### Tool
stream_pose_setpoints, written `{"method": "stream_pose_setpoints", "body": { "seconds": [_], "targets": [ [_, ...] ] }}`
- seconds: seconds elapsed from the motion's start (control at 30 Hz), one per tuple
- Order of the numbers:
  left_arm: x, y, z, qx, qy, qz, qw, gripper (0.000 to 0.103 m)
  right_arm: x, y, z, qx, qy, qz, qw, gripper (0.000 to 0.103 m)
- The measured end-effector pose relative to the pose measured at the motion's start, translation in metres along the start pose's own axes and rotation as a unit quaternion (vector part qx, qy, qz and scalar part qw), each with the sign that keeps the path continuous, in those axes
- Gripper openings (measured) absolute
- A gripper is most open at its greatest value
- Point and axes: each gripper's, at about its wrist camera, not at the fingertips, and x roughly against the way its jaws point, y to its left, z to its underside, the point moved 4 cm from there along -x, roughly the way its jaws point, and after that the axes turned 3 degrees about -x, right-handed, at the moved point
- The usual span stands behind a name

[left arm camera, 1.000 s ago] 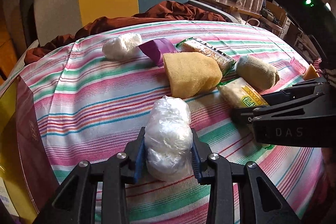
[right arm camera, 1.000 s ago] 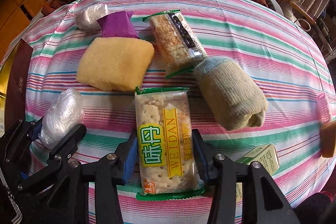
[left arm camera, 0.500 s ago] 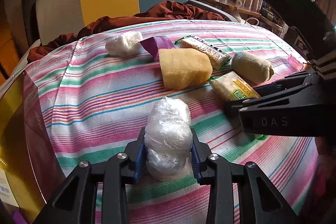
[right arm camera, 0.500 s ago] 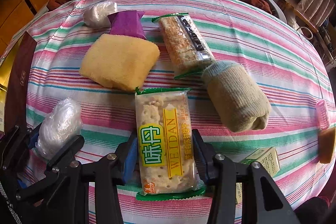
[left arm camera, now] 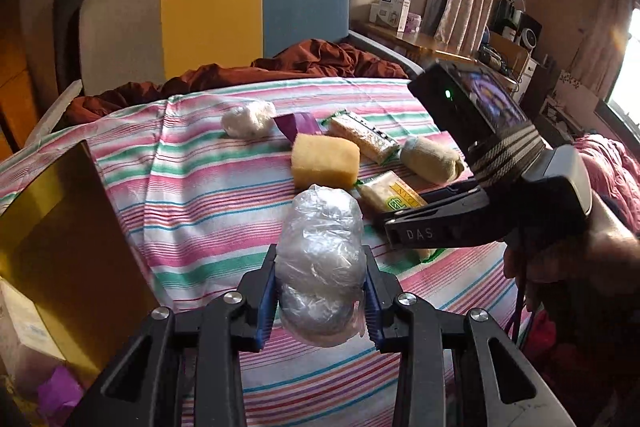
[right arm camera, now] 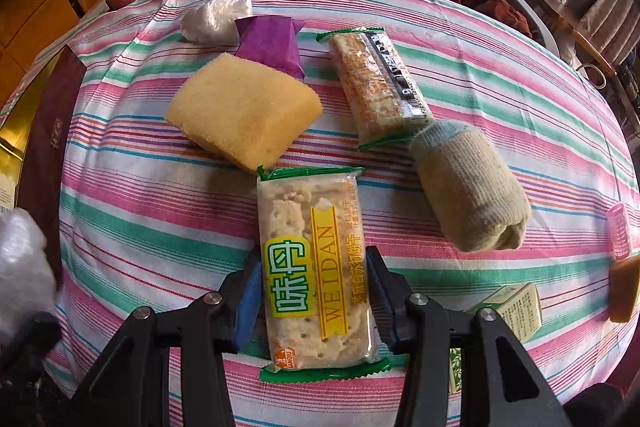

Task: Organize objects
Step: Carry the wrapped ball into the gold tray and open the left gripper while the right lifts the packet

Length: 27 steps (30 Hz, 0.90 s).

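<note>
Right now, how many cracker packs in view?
2. One cracker pack sits between the right gripper's jaws; the other cracker pack lies farther back, between the sponge and the rolled sock. More could be hidden.

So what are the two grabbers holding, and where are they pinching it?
The left gripper squeezes a clear plastic-wrapped bundle around its lower half. The right gripper pinches the cracker packet by its long sides, near the closer end.

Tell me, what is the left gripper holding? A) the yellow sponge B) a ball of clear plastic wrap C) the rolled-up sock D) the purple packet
B: the left gripper has its fingers pressed on both sides of a ball of clear plastic wrap.
</note>
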Motion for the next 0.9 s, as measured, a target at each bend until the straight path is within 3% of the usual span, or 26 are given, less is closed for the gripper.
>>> {"method": "stream_pose_setpoints", "body": {
  "seconds": [0.13, 0.37, 0.5, 0.67, 0.9],
  "targets": [
    [0.028, 0.035, -0.005, 0.029, -0.016, -0.019, 0.9993, 0.037, -0.001, -0.002, 0.001, 0.005, -0.002, 0.004, 1.000, 0.048],
    [0.073, 0.137, 0.001, 0.099, -0.027, -0.082, 0.9913, 0.037, 0.002, 0.000, 0.005, 0.010, -0.003, 0.009, 1.000, 0.048],
    [0.087, 0.214, 0.013, 0.150, -0.012, -0.133, 0.9796, 0.037, 0.008, 0.004, 0.010, 0.014, -0.005, 0.014, 1.000, 0.048],
    [0.082, 0.295, 0.039, 0.220, 0.021, -0.181, 0.9584, 0.037, 0.007, 0.002, 0.009, 0.018, -0.006, 0.020, 1.000, 0.048],
    [0.062, 0.337, 0.073, 0.259, 0.066, -0.218, 0.9385, 0.038, 0.007, 0.001, 0.007, 0.025, -0.009, 0.028, 0.999, 0.048]
  ]
}}
